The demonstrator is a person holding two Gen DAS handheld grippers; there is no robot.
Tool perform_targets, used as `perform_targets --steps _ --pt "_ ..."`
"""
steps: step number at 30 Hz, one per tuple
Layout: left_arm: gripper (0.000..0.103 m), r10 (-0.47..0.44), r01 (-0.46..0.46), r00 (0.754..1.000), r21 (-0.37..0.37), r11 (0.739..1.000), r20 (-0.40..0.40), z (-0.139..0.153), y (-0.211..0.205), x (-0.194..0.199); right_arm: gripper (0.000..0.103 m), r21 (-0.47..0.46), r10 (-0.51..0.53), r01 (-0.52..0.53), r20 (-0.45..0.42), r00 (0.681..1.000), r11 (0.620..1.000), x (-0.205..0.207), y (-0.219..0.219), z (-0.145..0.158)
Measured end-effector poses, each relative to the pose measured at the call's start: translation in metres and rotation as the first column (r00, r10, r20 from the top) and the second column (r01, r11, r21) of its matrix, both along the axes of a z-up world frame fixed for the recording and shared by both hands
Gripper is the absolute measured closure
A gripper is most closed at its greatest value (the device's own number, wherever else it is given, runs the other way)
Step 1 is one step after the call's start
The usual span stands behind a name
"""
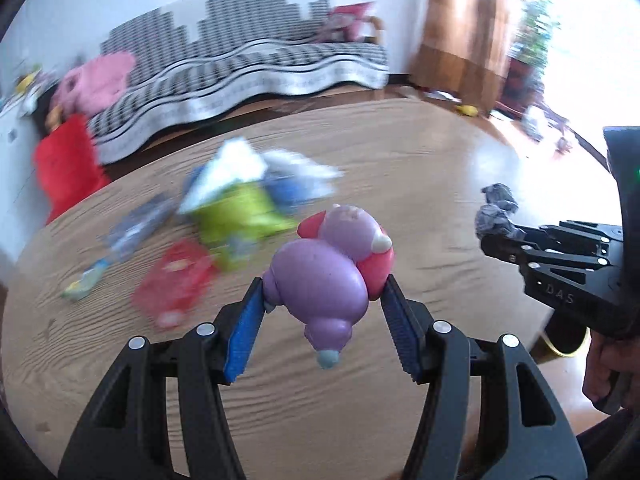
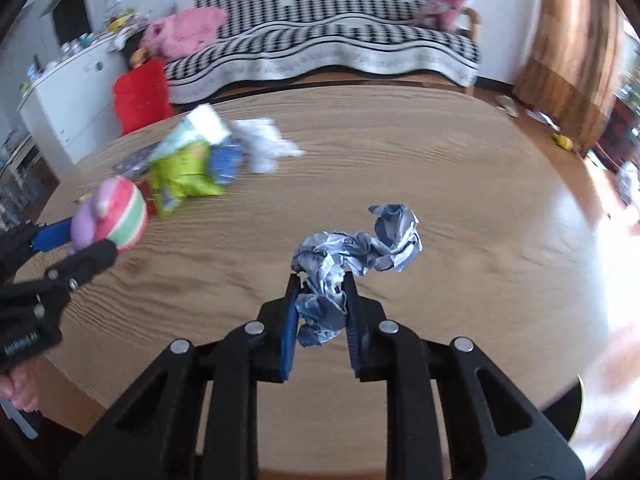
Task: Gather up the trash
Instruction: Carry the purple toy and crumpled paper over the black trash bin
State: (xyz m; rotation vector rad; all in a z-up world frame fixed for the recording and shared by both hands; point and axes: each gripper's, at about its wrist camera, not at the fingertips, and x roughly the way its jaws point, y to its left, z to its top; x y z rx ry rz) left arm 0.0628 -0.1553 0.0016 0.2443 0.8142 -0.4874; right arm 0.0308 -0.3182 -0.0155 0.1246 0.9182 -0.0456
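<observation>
Your left gripper (image 1: 324,300) clamps the purple toy (image 1: 324,276), right gripper (image 2: 322,300) pinches crumpled paper (image 2: 352,256), both lifted off the table (image 2: 440,168) for carrying away.

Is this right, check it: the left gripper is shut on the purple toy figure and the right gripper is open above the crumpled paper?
Not quite. The left gripper is indeed shut on the purple toy figure, but the right gripper is not open: the right wrist view shows it shut on the crumpled paper, with the wad pinched between its blue pads and held over the wooden table.
</observation>
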Motion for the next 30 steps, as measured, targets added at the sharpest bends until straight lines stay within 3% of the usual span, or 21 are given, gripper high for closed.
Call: perform_targets --steps 6,16,22,30 --pt "0.045 -0.149 0.148 0.989 -0.048 0.988 -0.02 -0.005 -0.102 -0.04 0.082 -0.008 -0.154 0.154 -0.017 0.988 0.988 -0.065 -0.096 -0.005" --pt "0.045 -0.356 0.352 0.933 -0.087 0.932 -0.041 -0.03 -0.243 -0.112 0.082 0.014 -0.4 0.403 -0.084 0.913 0.915 -0.179 -0.238 -0.041" --pt "0.045 -0.443 0.437 0.894 -0.081 0.896 -0.074 -0.052 -0.293 -0.141 0.082 0.045 -0.468 0.484 -0.189 0.863 0.874 -0.22 -0.29 -0.077" --pt "0.045 -0.483 0.478 0.869 -0.076 0.875 -0.102 -0.069 -0.326 -0.154 0.082 0.077 -0.484 0.539 -0.346 0.803 0.839 -0.233 -0.316 -0.124"
